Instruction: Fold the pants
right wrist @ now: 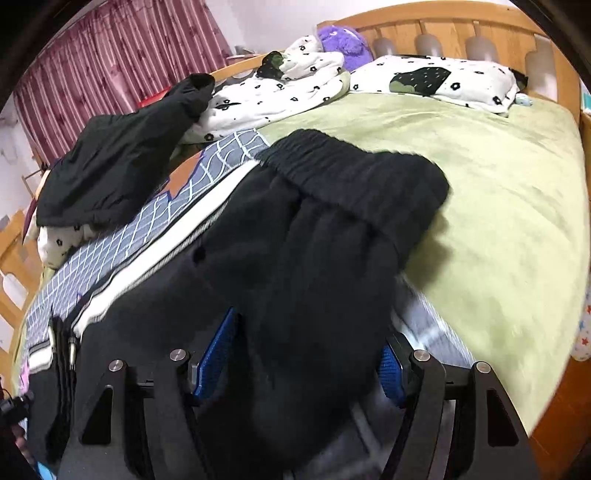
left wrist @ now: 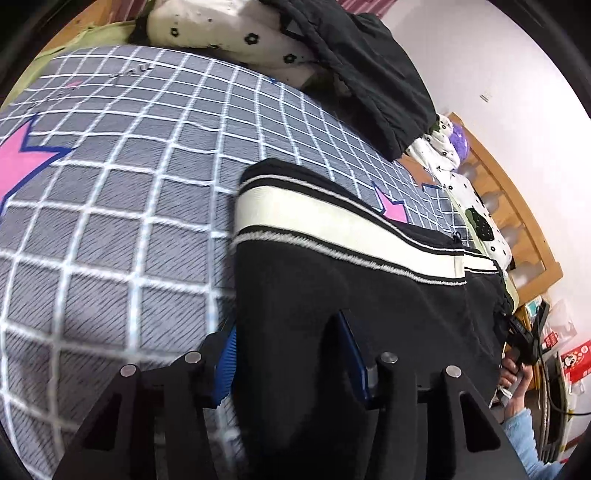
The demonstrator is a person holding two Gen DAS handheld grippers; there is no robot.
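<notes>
Black fleece pants with a cream side stripe (left wrist: pixel 332 229) lie across a wooden-framed bed (right wrist: pixel 443 22).

They rest partly on the grey grid-patterned sheet (left wrist: pixel 110 221) and partly on the pale green blanket (right wrist: pixel 498 184), elastic waistband toward the pillow. The left gripper (left wrist: pixel 291 354) has black fabric bunched between its blue pads; whether they pinch it I cannot tell. The right gripper (right wrist: pixel 306 350) stands wide, cloth lying loosely between its jaws.
</notes>
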